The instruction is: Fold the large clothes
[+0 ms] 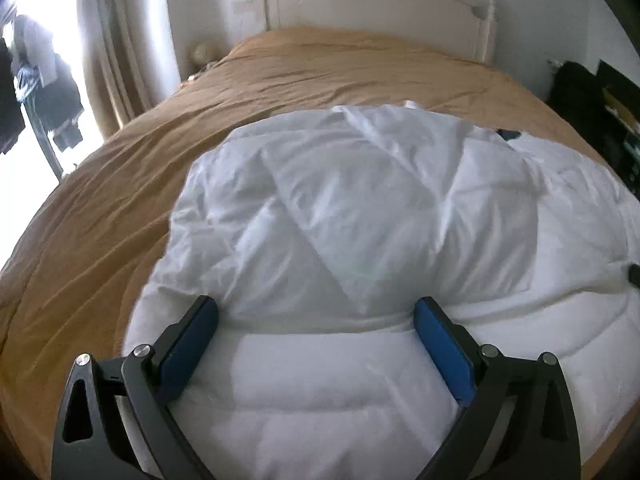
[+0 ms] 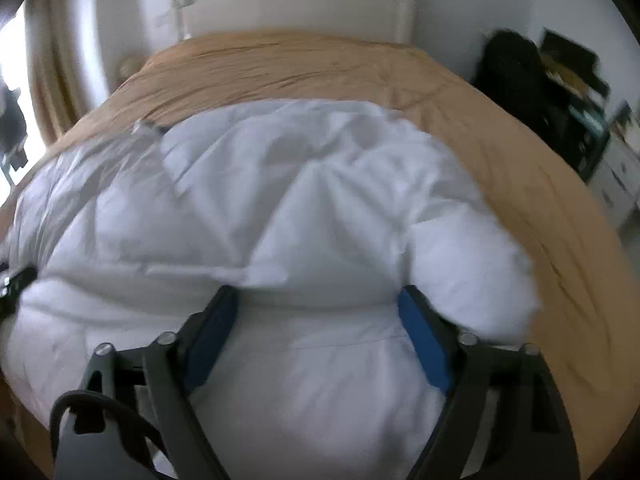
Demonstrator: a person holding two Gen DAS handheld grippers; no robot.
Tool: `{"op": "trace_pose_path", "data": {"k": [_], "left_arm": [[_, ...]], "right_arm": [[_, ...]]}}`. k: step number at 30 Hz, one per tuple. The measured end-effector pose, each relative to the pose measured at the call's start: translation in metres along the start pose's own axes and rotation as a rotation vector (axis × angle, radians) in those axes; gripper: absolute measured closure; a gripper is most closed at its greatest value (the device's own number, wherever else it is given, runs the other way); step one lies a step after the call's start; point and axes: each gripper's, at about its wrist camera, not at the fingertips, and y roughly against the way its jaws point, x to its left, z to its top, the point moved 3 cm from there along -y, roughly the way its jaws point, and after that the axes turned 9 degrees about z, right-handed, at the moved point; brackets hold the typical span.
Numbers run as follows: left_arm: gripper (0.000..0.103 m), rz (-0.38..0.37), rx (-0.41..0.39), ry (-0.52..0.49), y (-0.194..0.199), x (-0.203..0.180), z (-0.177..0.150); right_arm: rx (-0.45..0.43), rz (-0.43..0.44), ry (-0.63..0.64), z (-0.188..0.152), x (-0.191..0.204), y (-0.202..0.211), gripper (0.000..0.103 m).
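Observation:
A large white puffy quilted garment [image 1: 360,208] lies bunched on a bed with a tan cover [image 1: 120,184]. My left gripper [image 1: 316,302] hangs open over its near part, blue pads wide apart and nothing pinched between them. In the right wrist view the same white garment [image 2: 280,200] fills the middle. My right gripper [image 2: 318,290] stands open, narrower than the left, with a thick fold of the garment bulging between its fingers [image 2: 420,328]. The picture is blurred and shows no clear pinch. A dark tab [image 1: 508,134] shows at the garment's far edge.
A white headboard [image 1: 380,4] and wall stand behind the bed. At the left are a curtain [image 1: 120,60] and a bright window with hanging clothes. A dark bag and shelves [image 2: 540,92] stand at the bed's right. The tan cover [image 2: 540,200] lies bare around the garment.

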Motion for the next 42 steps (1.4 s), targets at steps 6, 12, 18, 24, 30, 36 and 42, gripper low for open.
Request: {"op": "trace_pose_path", "data": {"k": [6, 12, 18, 24, 30, 36, 42], "left_arm": [[0.022, -0.115, -0.062, -0.049, 0.038, -0.035, 0.037], [0.012, -0.037, 0.14, -0.114, -0.044, -0.068, 0.051], [0.003, 0.121, 0.125, -0.053, -0.055, 0.0, 0.061], [0.015, 0.223, 0.131, 0.168, -0.035, 0.107, 0.057], [0.013, 0.048, -0.174, 0.234, 0.075, 0.053, 0.025], [0.01, 0.101, -0.303, -0.066, 0.074, -0.068, -0.034], [0.0, 0.151, -0.178, 0.048, 0.021, 0.0, -0.041]], "right_arm": [[-0.075, 0.11, 0.066, 0.04, 0.056, 0.021, 0.037], [0.19, 0.058, 0.083, 0.078, 0.079, -0.086, 0.037], [0.17, -0.071, -0.034, 0.089, 0.007, -0.084, 0.037], [0.043, -0.256, -0.165, 0.079, -0.075, -0.015, 0.03], [-0.196, 0.065, -0.242, 0.031, -0.05, 0.058, 0.03], [-0.199, 0.125, 0.059, -0.018, 0.067, 0.027, 0.03], [-0.16, -0.004, 0.126, -0.027, 0.033, -0.007, 0.024]]}}
